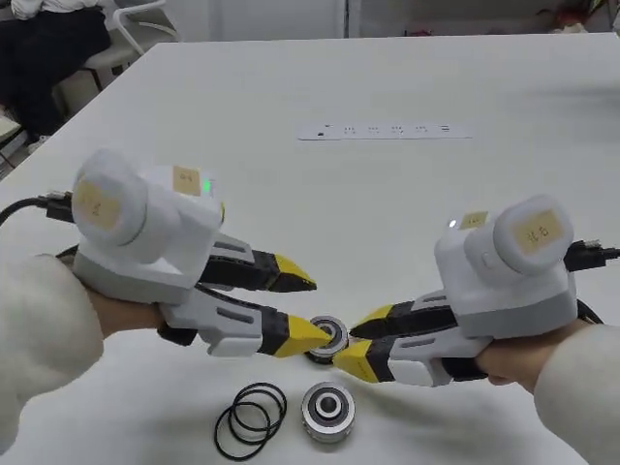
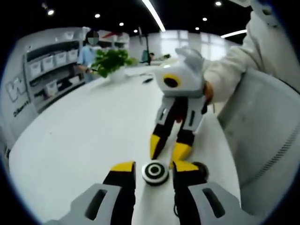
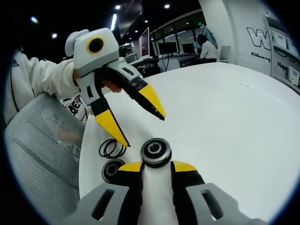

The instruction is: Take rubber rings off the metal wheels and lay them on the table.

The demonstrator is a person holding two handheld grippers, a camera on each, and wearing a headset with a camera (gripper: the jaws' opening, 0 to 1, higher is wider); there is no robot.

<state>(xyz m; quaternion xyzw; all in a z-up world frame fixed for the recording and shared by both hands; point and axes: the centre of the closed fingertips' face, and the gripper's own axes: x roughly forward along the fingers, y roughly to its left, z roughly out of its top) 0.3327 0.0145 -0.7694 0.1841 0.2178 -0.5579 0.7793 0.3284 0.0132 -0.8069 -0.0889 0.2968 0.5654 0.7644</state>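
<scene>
Wheels first: one small round metal wheel with a dark rubber ring on its rim [image 1: 329, 335] sat flat on the white table [image 1: 465, 223], right between the two grippers. The left gripper [image 1: 318, 308] had its black-and-yellow jaws spread wide. In the head view its lower tip was right at the wheel's edge, and in the left gripper view the wheel [image 2: 155, 172] lay between the two yellow tips without being pinched. The right gripper [image 1: 349, 341] pointed in from the opposite side, jaws also apart, with the wheel [image 3: 156, 152] sitting just off its tips (couldn't tell whether they actually touched it). Nearer the person, a second round silver wheel [image 1: 327, 409] lay flat on the table, and it looked like bare metal from above. Just beside it on its left was a small heap of thin black rubber rings [image 1: 250, 418], overlapping each other, close to that second wheel but not touching it. Both grippers were held by hands in white sleeves [image 1: 39, 329]. Further back on the table lay a long white power strip [image 1: 385, 131], well apart from everything else.
</scene>
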